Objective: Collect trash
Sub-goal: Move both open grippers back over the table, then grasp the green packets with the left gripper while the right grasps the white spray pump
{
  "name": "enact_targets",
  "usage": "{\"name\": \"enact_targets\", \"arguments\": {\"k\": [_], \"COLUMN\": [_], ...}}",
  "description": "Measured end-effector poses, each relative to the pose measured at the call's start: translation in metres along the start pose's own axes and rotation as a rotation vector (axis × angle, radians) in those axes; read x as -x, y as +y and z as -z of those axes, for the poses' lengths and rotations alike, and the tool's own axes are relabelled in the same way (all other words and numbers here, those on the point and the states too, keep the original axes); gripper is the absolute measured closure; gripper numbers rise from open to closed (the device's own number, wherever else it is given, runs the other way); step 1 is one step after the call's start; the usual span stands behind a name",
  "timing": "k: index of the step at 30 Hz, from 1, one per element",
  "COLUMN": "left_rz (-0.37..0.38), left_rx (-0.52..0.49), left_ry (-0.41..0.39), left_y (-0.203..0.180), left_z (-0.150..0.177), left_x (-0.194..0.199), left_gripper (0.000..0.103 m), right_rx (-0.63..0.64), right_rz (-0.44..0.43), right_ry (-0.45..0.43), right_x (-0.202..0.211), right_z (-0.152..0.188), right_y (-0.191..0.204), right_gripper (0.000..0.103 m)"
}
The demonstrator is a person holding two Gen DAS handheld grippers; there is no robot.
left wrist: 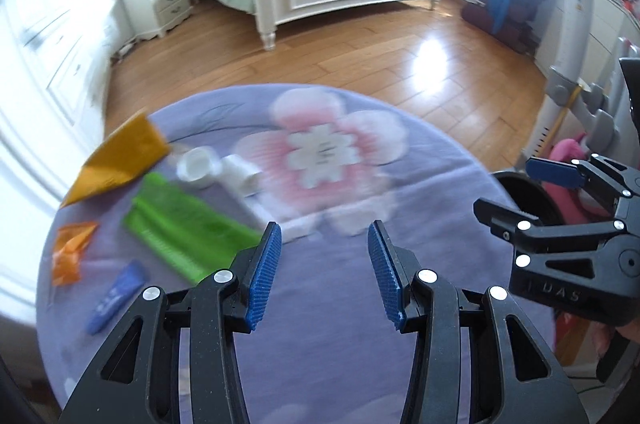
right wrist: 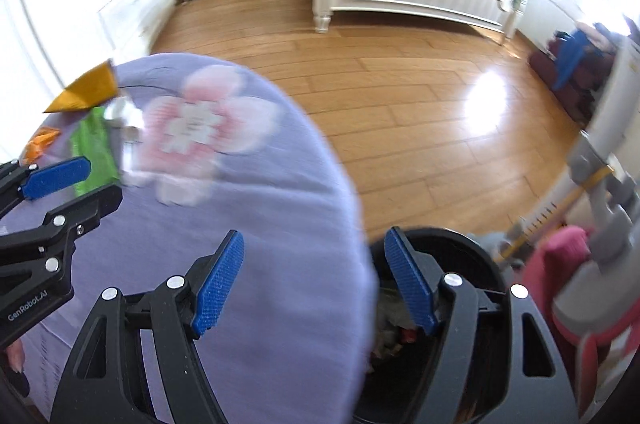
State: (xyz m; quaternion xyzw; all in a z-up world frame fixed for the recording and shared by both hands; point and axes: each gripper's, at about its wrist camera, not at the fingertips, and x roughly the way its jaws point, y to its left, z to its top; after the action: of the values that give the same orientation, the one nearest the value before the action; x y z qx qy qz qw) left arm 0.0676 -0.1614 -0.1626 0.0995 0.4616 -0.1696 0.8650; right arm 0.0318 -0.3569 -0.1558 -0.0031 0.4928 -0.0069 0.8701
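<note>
On the lilac-covered table [left wrist: 320,304], wrappers (green packet [left wrist: 180,224] included) lay lower left, both the left gripper [left wrist: 325,272] and right gripper [right wrist: 316,282] released, empty, presumably between pickups.

My right gripper [right wrist: 312,280] has its blue pads apart and nothing is between them. It hangs over the edge of the round table [right wrist: 280,224] with the purple flower cloth. Under the right pad I see the black bin [right wrist: 472,256] with trash inside. My left gripper [right wrist: 76,187] is at the left, near the green wrapper [right wrist: 94,147] and the yellow wrapper [right wrist: 86,89].
</note>
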Motion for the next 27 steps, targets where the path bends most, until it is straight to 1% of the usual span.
{"name": "enact_targets", "arguments": {"k": [1, 3, 5, 7, 11, 13, 14, 16, 19, 21, 23, 25, 26, 27], "left_rz": [-0.013, -0.047, -0.068, -0.085, -0.098, -0.105, -0.105, -0.104, -0.088, -0.06, -0.053, -0.038, -0.033, -0.025], "left_rx": [0.012, 0.05, 0.09, 0.124, 0.189, 0.19, 0.187, 0.181, 0.192, 0.199, 0.207, 0.209, 0.204, 0.199], "left_ry": [-0.002, 0.001, 0.013, 0.024, 0.048, 0.06, 0.065, 0.08, 0.087, 0.08, 0.079, 0.077, 0.076, 0.074], "left_y": [0.012, 0.048, 0.079, 0.107, 0.149, 0.159, 0.16, 0.164, 0.165, 0.168, 0.167, 0.163, 0.157, 0.152], "left_z": [0.004, 0.013, 0.02, 0.027, 0.037, 0.039, 0.038, 0.037, 0.038, 0.038, 0.035, 0.029, 0.026, 0.023], "left_x": [0.002, 0.004, 0.003, 0.001, -0.003, -0.008, -0.01, -0.017, -0.025, -0.028, -0.032, -0.037, -0.039, -0.041], "left_gripper": [0.057, 0.057, 0.057, 0.057, 0.057, 0.057, 0.057, 0.057, 0.057, 0.057, 0.057, 0.057, 0.057, 0.057], "right_rx": [0.014, 0.051, 0.087, 0.112, 0.165, 0.181, 0.187, 0.204, 0.224, 0.231, 0.228, 0.225, 0.223, 0.224], "right_rz": [-0.011, -0.038, -0.062, -0.078, -0.111, -0.123, -0.132, -0.144, -0.146, -0.158, -0.165, -0.171, -0.176, -0.181], "right_ry": [0.002, 0.006, 0.007, 0.009, 0.007, 0.014, 0.018, 0.039, 0.073, 0.098, 0.088, 0.084, 0.083, 0.087], "right_x": [-0.004, -0.011, -0.019, -0.025, -0.037, -0.046, -0.049, -0.059, -0.075, -0.085, -0.088, -0.089, -0.089, -0.09], "right_z": [-0.004, -0.015, -0.028, -0.038, -0.061, -0.074, -0.079, -0.087, -0.094, -0.094, -0.094, -0.095, -0.096, -0.096], "right_y": [0.01, 0.037, 0.063, 0.082, 0.118, 0.131, 0.136, 0.145, 0.154, 0.156, 0.155, 0.154, 0.153, 0.152], "right_gripper": [0.031, 0.031, 0.031, 0.031, 0.032, 0.033, 0.035, 0.036, 0.044, 0.052, 0.057, 0.075, 0.078, 0.078]}}
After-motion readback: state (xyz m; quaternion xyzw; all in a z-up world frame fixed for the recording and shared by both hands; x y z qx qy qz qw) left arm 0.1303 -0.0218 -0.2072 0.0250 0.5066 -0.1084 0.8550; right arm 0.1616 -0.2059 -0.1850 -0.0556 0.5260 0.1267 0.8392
